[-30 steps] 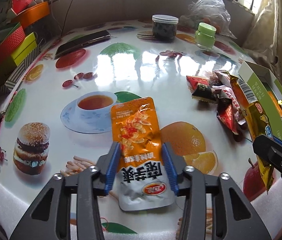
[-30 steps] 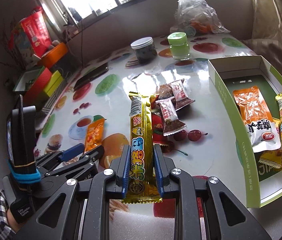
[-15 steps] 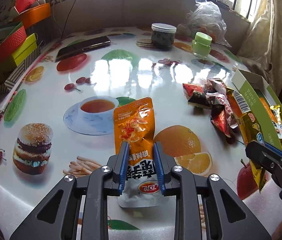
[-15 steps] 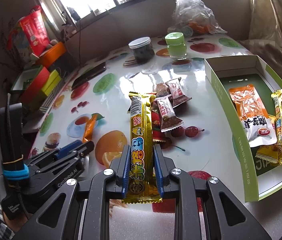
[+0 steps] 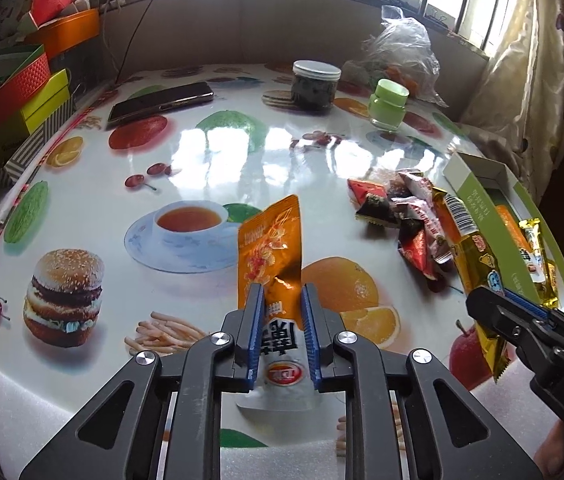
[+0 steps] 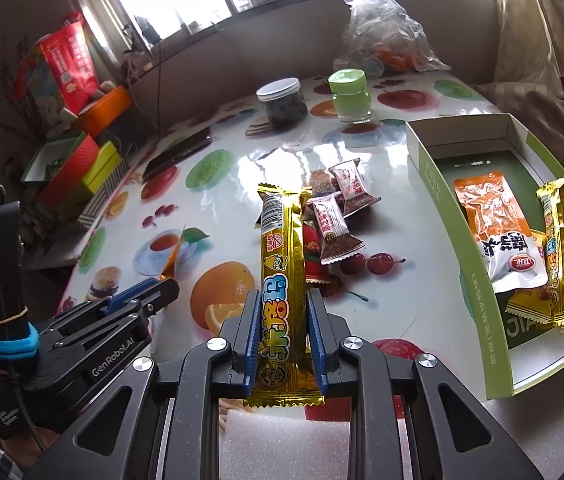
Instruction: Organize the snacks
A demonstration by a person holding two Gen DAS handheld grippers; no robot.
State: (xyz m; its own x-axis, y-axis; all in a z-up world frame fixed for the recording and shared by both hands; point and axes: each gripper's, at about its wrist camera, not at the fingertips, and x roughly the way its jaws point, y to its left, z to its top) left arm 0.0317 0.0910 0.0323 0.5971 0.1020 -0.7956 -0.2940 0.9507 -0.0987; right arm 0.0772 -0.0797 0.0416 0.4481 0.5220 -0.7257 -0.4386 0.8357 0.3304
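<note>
The left tool is closing its jaws on an orange-and-white snack pouch, the blue pads squeezing its white lower half so the orange top stands up off the surface. Between the two tools, a small pile of wrapped candies lies on the glossy fruit print. The right tool is clamped nearly closed on a long gold snack bar, gripped at its lower end and pointing away over the surface. At the right edge sits an open green box, already containing another orange pouch and several gold packets.
</note>
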